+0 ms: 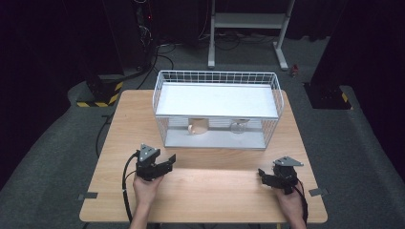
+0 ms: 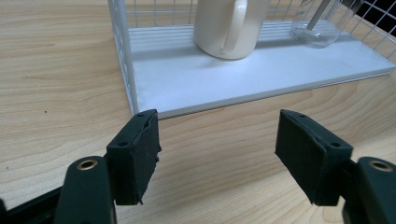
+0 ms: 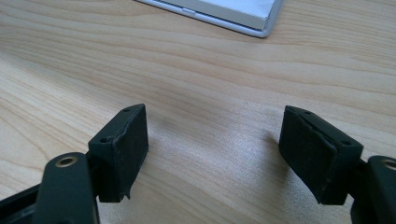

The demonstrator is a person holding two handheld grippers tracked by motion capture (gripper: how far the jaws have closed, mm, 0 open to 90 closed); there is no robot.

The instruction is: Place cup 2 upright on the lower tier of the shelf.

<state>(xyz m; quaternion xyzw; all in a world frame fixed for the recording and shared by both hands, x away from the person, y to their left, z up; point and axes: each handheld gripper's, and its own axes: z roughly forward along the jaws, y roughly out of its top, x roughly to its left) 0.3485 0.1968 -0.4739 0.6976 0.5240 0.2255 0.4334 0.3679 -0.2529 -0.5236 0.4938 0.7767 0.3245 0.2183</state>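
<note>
my left gripper point(image 2: 217, 156), jaws spread and empty, faces the cream mug point(image 2: 229, 28) straight ahead on the rack's lower shelf point(image 2: 187, 84), nearer than my right gripper point(image 3: 212, 154), also spread.

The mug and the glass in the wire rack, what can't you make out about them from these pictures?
- Mug: top cut off by the left gripper view's upper edge; in the high view the rack's upper shelf hides most of it.
- Glass: top cut off likewise; contents unclear; small behind wire in the high view.
</note>
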